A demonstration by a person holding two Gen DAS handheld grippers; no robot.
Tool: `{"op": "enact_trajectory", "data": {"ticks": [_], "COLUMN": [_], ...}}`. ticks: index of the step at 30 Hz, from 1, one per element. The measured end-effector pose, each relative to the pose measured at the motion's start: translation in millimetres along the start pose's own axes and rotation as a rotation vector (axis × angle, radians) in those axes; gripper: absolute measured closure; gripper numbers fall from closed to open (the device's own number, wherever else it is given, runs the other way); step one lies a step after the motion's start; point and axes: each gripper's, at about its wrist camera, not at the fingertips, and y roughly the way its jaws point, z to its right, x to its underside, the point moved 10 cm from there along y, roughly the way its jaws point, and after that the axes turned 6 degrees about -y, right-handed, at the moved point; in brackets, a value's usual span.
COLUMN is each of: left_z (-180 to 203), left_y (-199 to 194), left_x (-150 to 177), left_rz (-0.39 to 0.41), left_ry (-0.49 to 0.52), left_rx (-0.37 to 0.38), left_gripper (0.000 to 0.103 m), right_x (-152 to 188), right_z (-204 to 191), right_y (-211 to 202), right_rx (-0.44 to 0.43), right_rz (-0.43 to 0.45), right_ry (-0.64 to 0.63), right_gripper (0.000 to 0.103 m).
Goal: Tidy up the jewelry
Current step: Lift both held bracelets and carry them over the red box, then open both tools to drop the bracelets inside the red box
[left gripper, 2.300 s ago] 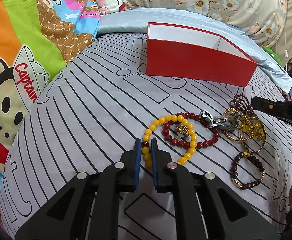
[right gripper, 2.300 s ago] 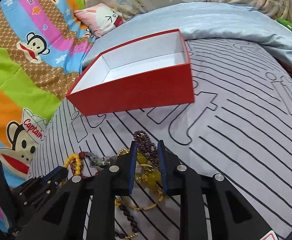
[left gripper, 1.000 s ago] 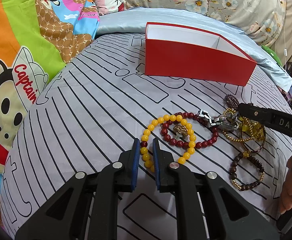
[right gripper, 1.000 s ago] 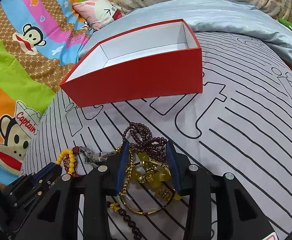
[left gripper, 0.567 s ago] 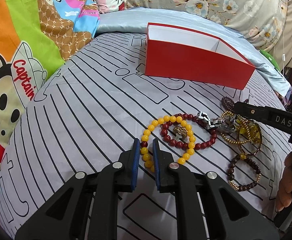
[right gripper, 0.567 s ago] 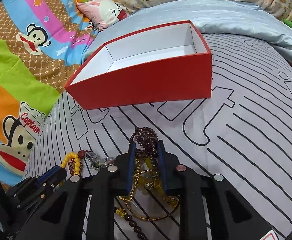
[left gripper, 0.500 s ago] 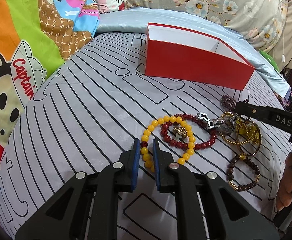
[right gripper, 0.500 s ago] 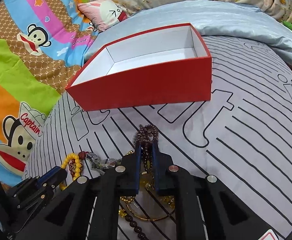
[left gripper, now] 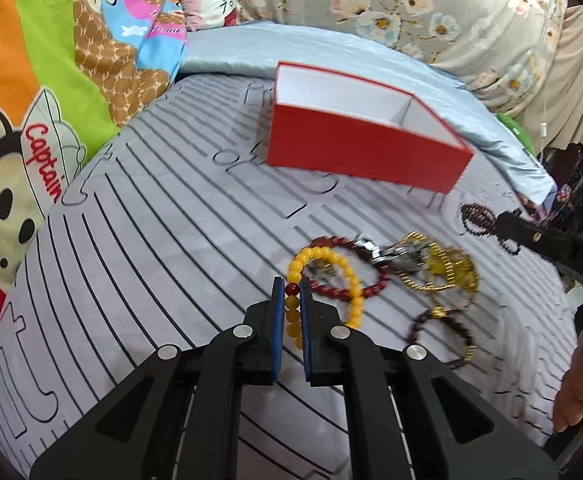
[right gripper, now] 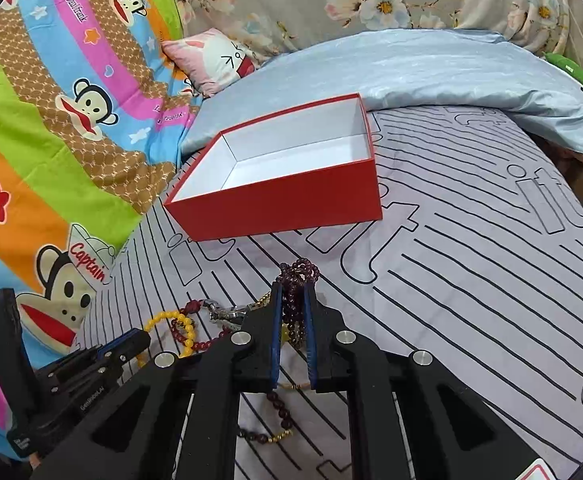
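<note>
My left gripper [left gripper: 290,286] is shut on a yellow bead bracelet [left gripper: 323,276] that overlaps a dark red bead bracelet [left gripper: 347,290] on the striped bedspread. My right gripper [right gripper: 292,292] is shut on a dark purple bead strand [right gripper: 297,274], lifted above the pile; the strand also shows in the left wrist view [left gripper: 477,216]. A silver chain [left gripper: 375,250], gold and yellow jewelry [left gripper: 447,270] and a brown bead bracelet [left gripper: 443,336] lie beside them. An open red box [right gripper: 283,176] with a white inside stands farther back, empty.
The grey striped bedspread [right gripper: 471,280] covers the bed. A light blue quilt [right gripper: 451,68] lies behind the box, a cartoon monkey blanket [right gripper: 51,120] at the left, a pink pillow [right gripper: 215,60] at the back.
My right gripper opened over the pile, closed on the purple bead strand and lifted it. My left gripper stayed shut on the yellow bracelet and shifted with it.
</note>
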Motion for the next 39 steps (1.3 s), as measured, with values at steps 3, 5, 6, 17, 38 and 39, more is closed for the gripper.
{"op": "enact_trajectory", "data": {"ticks": [3,5,6,17,38,39], "left_z": [12,21,26,80,62,61], "left_y": [-16,-27,-31,-30,152,152], "left_x": [-11,-22,-29,-155,-233,-233], "left_rz": [0.012,0.025,0.032,0.179,0.097,0.102], "left_ry": [0.011,0.026,0.035,0.14,0.13,0.136], "left_rx": [0.037,0.06,0.067,0.107,-0.046,-0.059], "left_gripper": [0.096,0.096,0.096,0.096,0.095,0.091], "right_x": [-5,-11,-15,-108,-170,-170], "right_z": [0,2,3,17,45,45], "right_y": [-11,-17,-20,-5,150,148], "right_rx": [0.007,0.008,0.009,0.032,0.108,0.108], "right_rz": [0.02,0.033,0.043,0.12,0.012,0.019], "right_ry": [-0.012,-0.016,-0.02,-0.075,-0.107,-0.105], "right_gripper": [0.093,0.093,0.093,0.093,0.087,0.086]}}
